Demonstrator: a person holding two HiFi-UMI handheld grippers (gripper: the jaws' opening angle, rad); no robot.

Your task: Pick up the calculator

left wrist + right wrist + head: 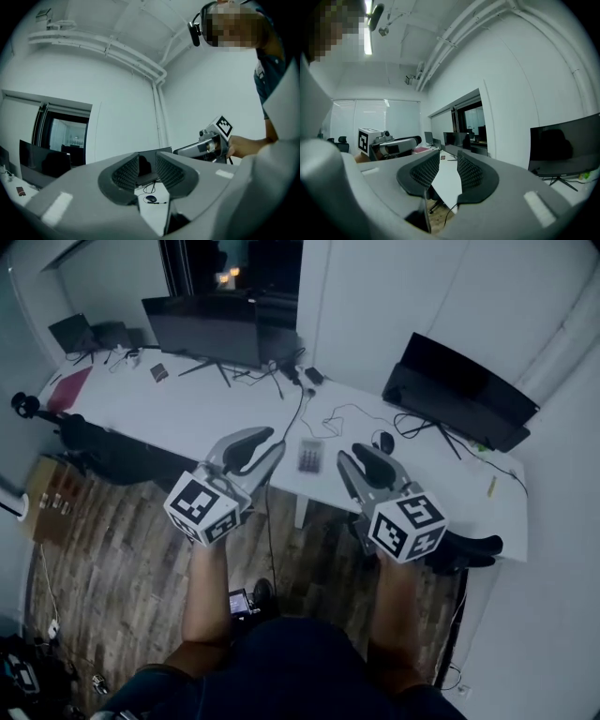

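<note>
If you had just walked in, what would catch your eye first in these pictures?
The left gripper and the right gripper are held side by side before the long white desk, both with jaws apart and empty. Between them the small calculator lies untouched on the desk, with one dark monitor at the far left and a second monitor at the right end.

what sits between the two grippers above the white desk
A small grey flat calculator, between the left gripper and the right gripper; the head view shows it.
</note>
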